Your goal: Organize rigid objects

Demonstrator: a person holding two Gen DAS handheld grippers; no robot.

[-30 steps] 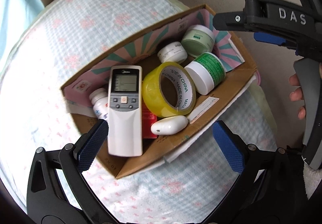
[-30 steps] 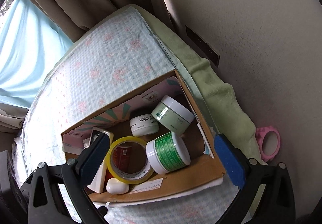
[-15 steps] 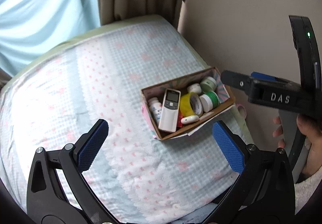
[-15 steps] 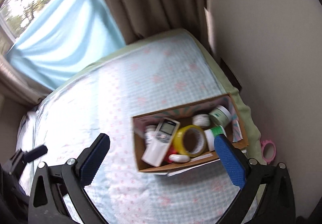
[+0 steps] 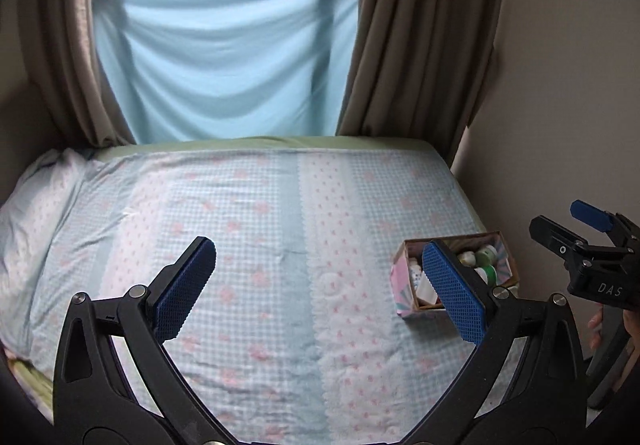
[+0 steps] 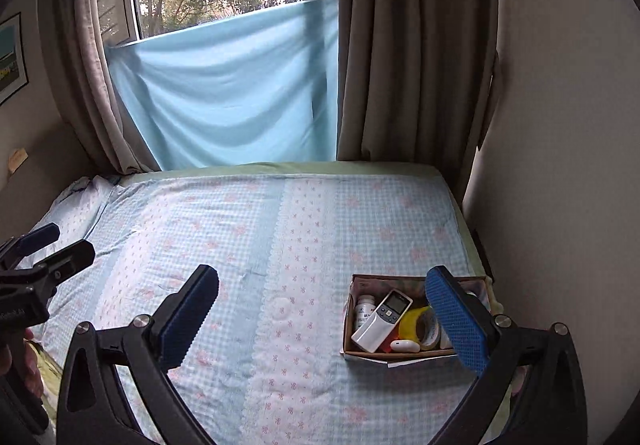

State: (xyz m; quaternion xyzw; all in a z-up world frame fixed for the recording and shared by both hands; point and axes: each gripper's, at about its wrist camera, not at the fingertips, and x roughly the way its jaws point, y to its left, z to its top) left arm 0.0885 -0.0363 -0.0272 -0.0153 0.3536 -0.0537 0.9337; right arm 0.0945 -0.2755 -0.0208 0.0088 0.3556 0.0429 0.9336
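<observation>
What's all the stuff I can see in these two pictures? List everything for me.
Cardboard box: 1, brown, on the bed near the right wall.
Remote control: 1, white-grey, leaning in the box.
Tape roll: 1, yellow, in the box.
Pill bottle: 1, white, box's left end.
Small oval thing: 1, white, box's front.
Jars: at least 2, white and green, box's far end.
Bed cover: 1, blue-white check with pink flowers.
Pillow: 1, pale blue, left.
Curtains: brown, beside the window.
Sheet: 1, light blue, across the window.
Left gripper: black, blue pads, open.
Right gripper: same, open.
</observation>
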